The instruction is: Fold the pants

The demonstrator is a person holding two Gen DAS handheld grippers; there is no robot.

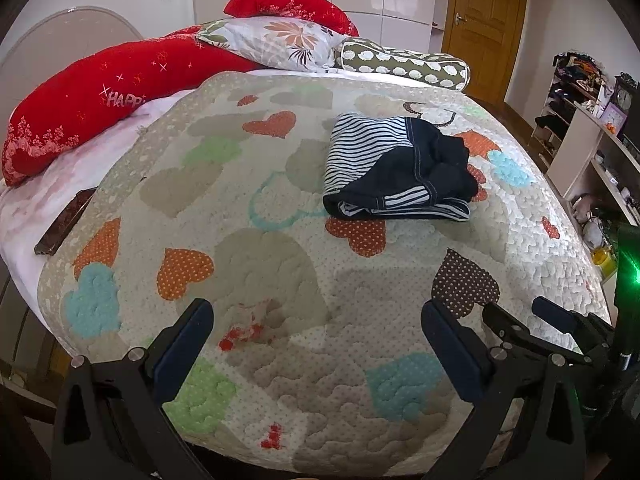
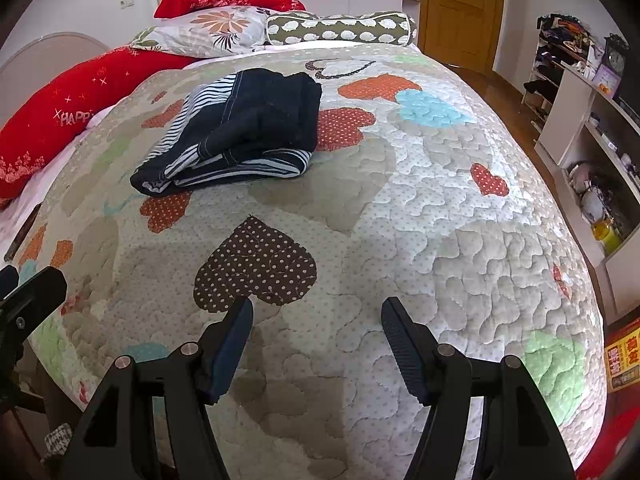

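Pants (image 1: 396,168) lie folded in a bundle on the bed quilt (image 1: 280,280). Left claw (image 1: 316,328) and right claw (image 2: 316,320) both gape, empty, well short. Risk: loose top layer could slip and unfold if nudged.

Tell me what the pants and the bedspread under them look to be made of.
Pants: dark navy, denim-like cloth with pale topstitching, matte; striped lining looks like soft knit. Bedspread: quilted cotton-like fabric, puffy stitched swirls, dotted heart patches, matte.

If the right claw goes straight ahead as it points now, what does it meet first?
Probably the quilt itself: the open right claw points over bare quilt, and the folded pants lie left of that line. Depth is hard to judge.
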